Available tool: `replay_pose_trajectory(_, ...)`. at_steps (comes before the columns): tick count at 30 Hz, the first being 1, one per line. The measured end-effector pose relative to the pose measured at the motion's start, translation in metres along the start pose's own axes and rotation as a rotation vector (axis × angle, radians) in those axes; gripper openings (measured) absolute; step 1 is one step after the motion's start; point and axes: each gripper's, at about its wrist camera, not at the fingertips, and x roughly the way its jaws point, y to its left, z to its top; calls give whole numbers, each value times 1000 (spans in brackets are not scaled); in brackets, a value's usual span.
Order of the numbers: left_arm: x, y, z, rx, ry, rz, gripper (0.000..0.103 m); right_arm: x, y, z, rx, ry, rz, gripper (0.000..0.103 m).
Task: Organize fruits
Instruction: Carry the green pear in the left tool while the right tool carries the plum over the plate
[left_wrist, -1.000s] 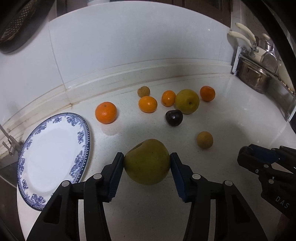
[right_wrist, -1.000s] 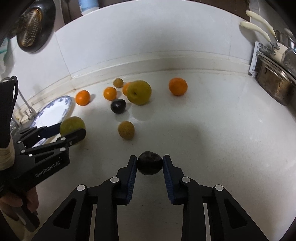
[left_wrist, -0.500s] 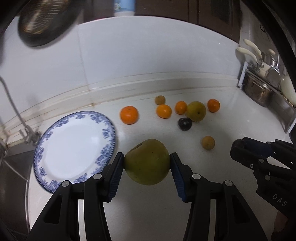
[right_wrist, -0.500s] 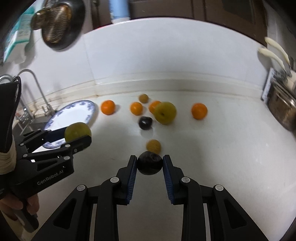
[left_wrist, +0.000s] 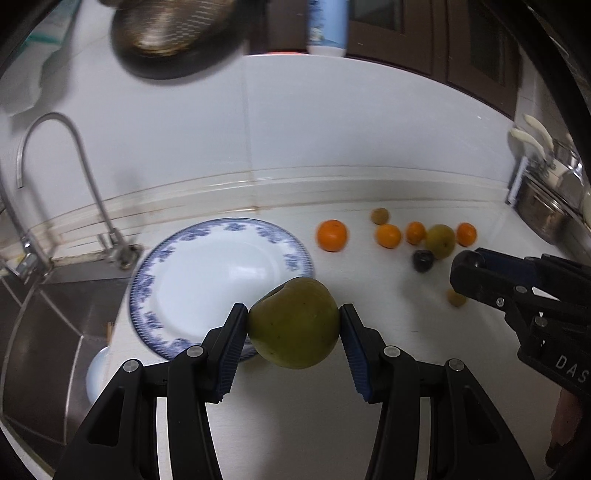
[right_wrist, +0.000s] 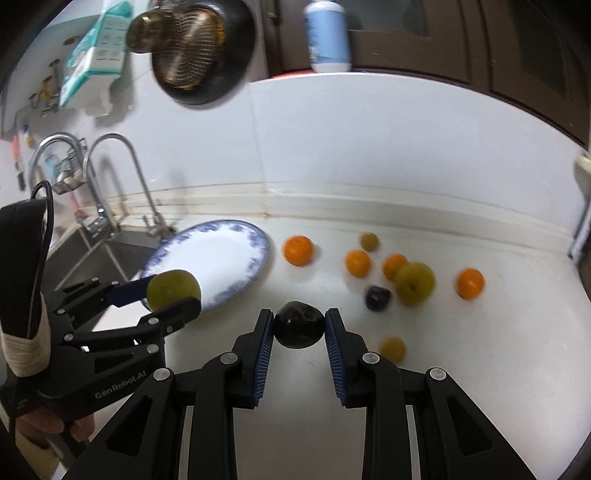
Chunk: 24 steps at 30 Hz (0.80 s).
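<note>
A big green pear (left_wrist: 293, 328) is squeezed between the fingers (left_wrist: 232, 341) of the left gripper (left_wrist: 293, 332). It is up in the air, off the bench (left_wrist: 295, 413), just at the near edge of the blue and white plate (left_wrist: 221, 273). From the other side you can see the same pear (right_wrist: 173, 290) in front of the plate (right_wrist: 221, 258).

The right gripper (right_wrist: 299, 328) has its fingers (right_wrist: 264, 339) clenched tight on a small dark plum (right_wrist: 298, 329). This plum is also up off the bench (right_wrist: 480, 369).

The plate lies flat on the bench and it has no fruit on it. Just past its left side there is a sink (left_wrist: 55, 332) with a bent silver tap (left_wrist: 55, 166).

The other fruits lie on the bench to the right of the plate. One orange (right_wrist: 298, 250) sits by itself near the plate. Further right are two more oranges (right_wrist: 357, 263), close to a second green pear (right_wrist: 414, 282), and another orange (right_wrist: 469, 282) on the far side of that pear. A second dark plum (right_wrist: 377, 298) lies just in front of the pear. A small brown fruit (right_wrist: 368, 240) sits near the wall, and a small yellow fruit (right_wrist: 392, 348) lies near the right gripper.

A dark pan (right_wrist: 199, 51) hangs on the wall above the plate
</note>
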Motion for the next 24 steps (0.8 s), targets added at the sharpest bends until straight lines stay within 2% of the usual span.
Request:
replay_pose_trajectory(12, 10, 48, -5, -48, 2, 103, 50, 46, 42, 26, -83, 15, 155, 30)
replay_pose_trajectory(24, 45, 72, -7, -35, 28, 119, 50, 122, 63, 29, -162, 94, 186, 30)
